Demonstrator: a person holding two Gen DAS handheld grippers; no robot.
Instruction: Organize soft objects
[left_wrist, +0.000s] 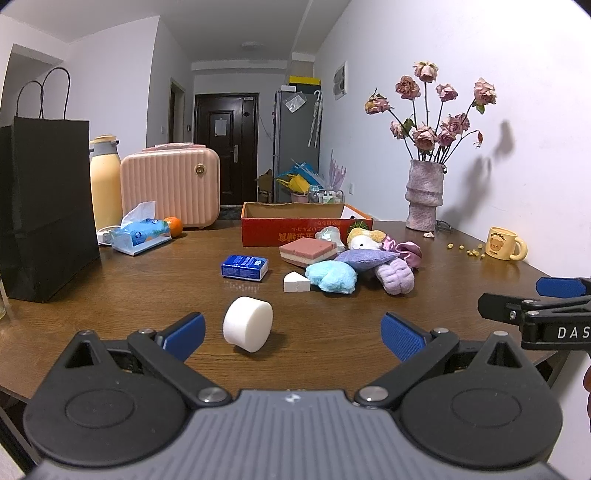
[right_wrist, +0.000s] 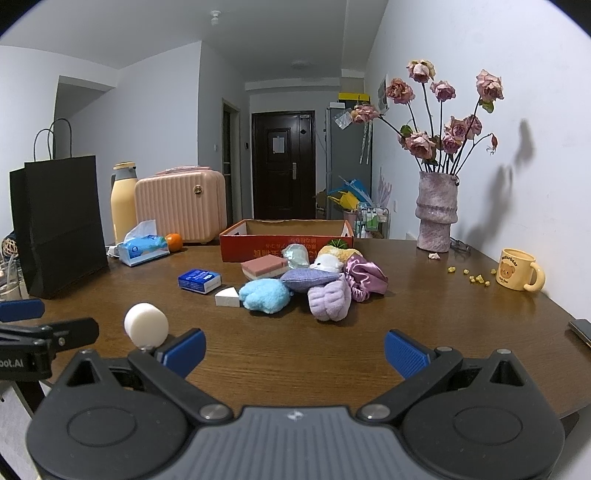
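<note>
Both the left gripper (left_wrist: 291, 332) and right gripper (right_wrist: 293, 350) hover with jaws wide, holding nothing. The white sponge (left_wrist: 247, 328) lies alone on the tabletop (left_wrist: 147, 295), nearer than the red box (left_wrist: 306, 225). The soft pile (left_wrist: 351, 266) sits just before that box.

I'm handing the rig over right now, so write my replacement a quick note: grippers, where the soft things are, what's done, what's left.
Left gripper: open, empty, low over the table, facing the white foam cylinder.
Right gripper: open, empty.
Soft pile lies on the table in front of the red cardboard box; white wedge sponge sits beside it.
Done: nothing visibly in the box, though its inside is mostly hidden.
Left: cylinder, wedge and the pile.
</note>
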